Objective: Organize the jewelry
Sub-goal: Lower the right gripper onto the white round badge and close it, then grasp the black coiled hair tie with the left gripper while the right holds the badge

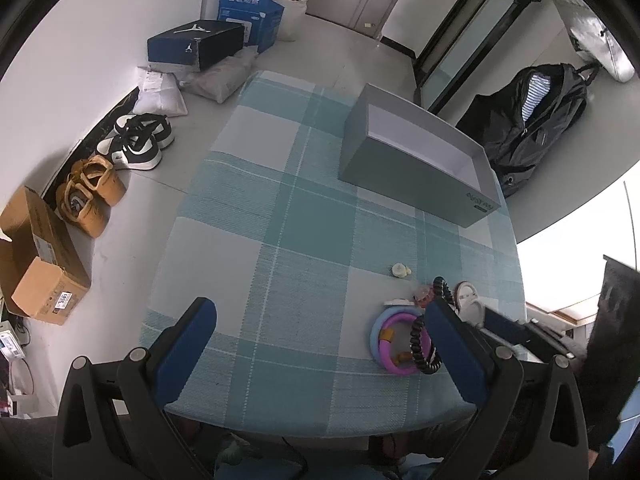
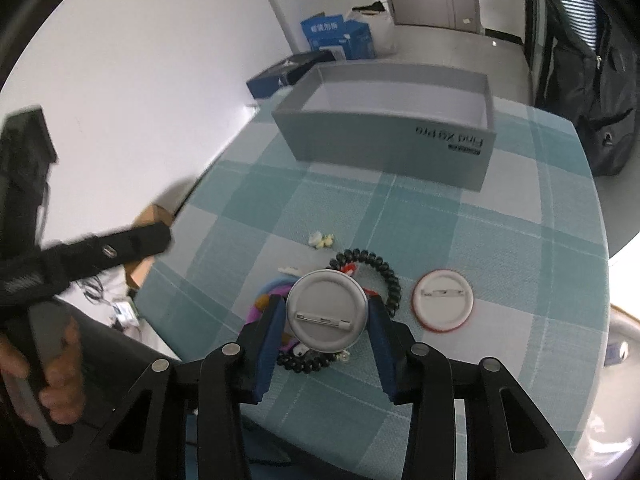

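Closest to the right wrist camera, the right hand-held gripper (image 2: 326, 316) clamps a round pin badge (image 2: 326, 310) by its edges between both blue pads, its pin-back side facing up, raised above the pile of jewelry on the table (image 2: 500, 248). Under it lie a black beaded bracelet (image 2: 390, 276) and purple and blue rings (image 1: 394, 338), overlapping one another. A second pin badge (image 2: 443, 301), red-rimmed and also back-up, rests flat just beside the bracelet, and a small cream-coloured trinket (image 2: 321, 239) sits a little farther on, apart from the pile. Beyond these stands an open grey box (image 2: 384, 148), well apart from the jewelry; its white interior shows nothing inside. The left hand-held gripper (image 1: 320, 320) hangs over the checked tablecloth with its jaws spread wide, holding nothing, its right pad near the rings.
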### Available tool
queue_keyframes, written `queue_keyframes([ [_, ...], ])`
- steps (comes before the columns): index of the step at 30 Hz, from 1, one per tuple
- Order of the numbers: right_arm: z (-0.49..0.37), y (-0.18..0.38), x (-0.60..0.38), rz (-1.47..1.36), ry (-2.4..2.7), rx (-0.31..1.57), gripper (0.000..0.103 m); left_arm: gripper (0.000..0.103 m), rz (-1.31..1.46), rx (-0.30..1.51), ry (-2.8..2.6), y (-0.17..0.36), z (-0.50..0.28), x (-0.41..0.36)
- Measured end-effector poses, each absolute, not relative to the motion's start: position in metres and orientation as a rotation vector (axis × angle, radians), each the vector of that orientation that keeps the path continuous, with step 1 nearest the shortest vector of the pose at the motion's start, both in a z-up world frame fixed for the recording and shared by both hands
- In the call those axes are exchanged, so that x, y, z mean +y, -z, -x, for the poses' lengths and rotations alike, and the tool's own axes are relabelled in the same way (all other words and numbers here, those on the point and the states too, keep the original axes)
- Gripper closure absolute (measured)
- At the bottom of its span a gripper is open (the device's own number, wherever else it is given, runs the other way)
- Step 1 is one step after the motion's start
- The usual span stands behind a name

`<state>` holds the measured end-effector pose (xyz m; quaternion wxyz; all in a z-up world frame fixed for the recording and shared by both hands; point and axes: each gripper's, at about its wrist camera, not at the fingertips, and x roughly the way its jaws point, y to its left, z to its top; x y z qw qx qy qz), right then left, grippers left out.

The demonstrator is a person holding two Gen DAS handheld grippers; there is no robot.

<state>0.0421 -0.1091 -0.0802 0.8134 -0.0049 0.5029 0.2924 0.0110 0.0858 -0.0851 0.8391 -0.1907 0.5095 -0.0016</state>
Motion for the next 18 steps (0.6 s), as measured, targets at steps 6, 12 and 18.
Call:
queue_keyframes([
  [6,-0.049,0.065,-0.141,-0.061,-0.566,1.019,0.063,0.002,0.287,1.068,0.101,0.081,-0.005,0.053],
  [12,-0.065,0.066,-0.189,-0.162,-0.447,1.012,0.063,0.002,0.073,1.039,0.18,0.08,0.007,0.008],
  [18,-0.061,0.062,-0.2,-0.162,-0.453,0.987,0.063,0.002,-0.106,1.068,0.171,0.091,0.003,-0.025],
])
